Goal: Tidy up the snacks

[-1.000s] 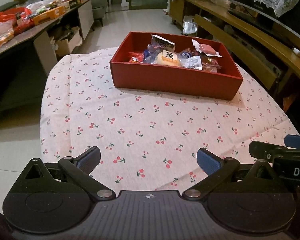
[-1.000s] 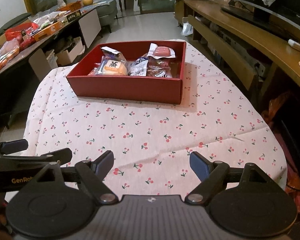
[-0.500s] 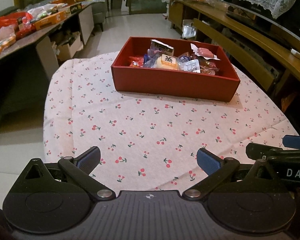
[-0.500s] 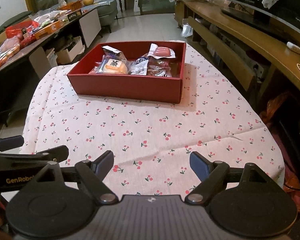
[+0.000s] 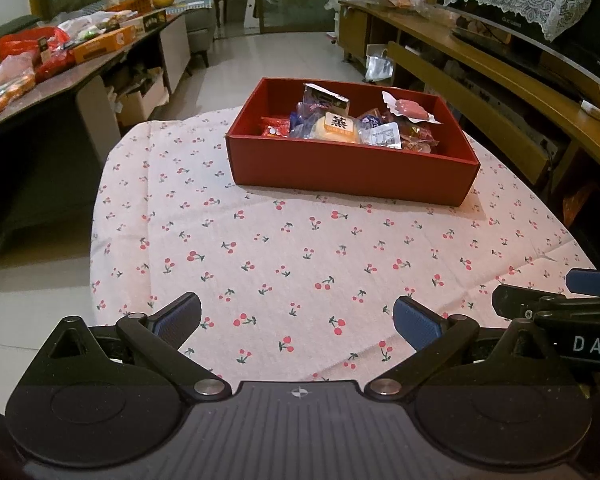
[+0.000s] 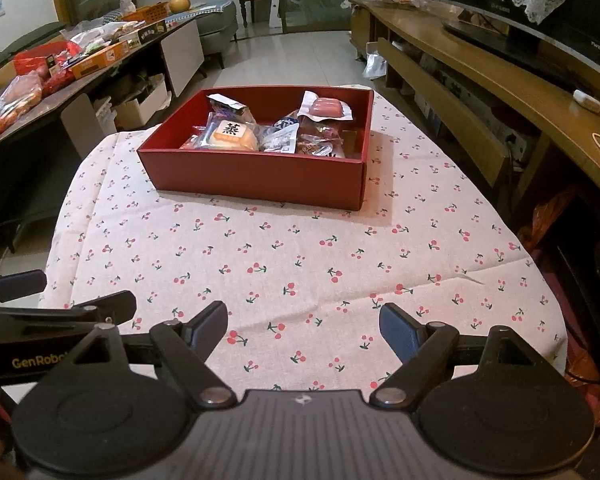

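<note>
A red box (image 5: 348, 168) (image 6: 260, 178) stands at the far side of the table on a cherry-print cloth (image 5: 284, 248) (image 6: 300, 256). It holds several wrapped snacks, among them a yellow bun pack (image 5: 337, 128) (image 6: 231, 136) and a pink sausage pack (image 5: 411, 109) (image 6: 326, 107). My left gripper (image 5: 296, 318) is open and empty over the cloth's near edge. My right gripper (image 6: 303, 326) is open and empty beside it, on its right. Both are well short of the box.
A dark side table (image 5: 60, 64) with snack bags and boxes stands at the left. A long wooden TV bench (image 6: 500, 80) runs along the right. Tiled floor (image 5: 292, 52) lies beyond the table.
Both grippers have pulled back and risen a little, so the box looks farther and more of the room shows. Both stay open.
</note>
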A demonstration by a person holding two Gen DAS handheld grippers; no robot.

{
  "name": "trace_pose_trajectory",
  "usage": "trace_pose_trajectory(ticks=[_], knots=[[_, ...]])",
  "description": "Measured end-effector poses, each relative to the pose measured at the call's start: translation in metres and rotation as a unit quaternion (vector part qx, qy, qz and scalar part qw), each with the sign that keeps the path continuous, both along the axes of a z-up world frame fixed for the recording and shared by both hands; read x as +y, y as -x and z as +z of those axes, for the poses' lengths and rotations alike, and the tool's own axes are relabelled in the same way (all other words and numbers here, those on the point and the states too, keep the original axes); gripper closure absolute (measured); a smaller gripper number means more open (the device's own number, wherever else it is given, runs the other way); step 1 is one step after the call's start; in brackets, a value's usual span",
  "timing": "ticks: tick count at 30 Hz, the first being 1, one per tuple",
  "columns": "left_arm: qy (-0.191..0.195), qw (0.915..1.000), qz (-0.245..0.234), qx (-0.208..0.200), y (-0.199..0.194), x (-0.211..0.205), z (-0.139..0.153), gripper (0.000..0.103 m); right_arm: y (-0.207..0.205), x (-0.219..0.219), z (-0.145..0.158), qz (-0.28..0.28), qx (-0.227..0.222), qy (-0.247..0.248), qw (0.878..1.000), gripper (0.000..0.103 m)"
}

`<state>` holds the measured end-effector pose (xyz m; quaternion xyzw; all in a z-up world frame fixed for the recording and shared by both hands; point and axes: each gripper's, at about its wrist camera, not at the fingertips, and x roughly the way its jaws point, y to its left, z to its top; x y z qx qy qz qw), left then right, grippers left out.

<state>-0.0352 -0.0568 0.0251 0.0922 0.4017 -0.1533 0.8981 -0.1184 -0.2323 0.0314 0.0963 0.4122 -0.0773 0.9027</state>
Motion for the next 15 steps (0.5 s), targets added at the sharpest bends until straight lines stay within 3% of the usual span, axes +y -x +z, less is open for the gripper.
trace_pose_trajectory(ticks=[15], knots=[[0.002,1.0,0.0,-0.007,0.0023,0.0008,0.001,0.0,0.0001,-0.0001,0.0014,0.001,-0.004,0.001,1.0,0.014]])
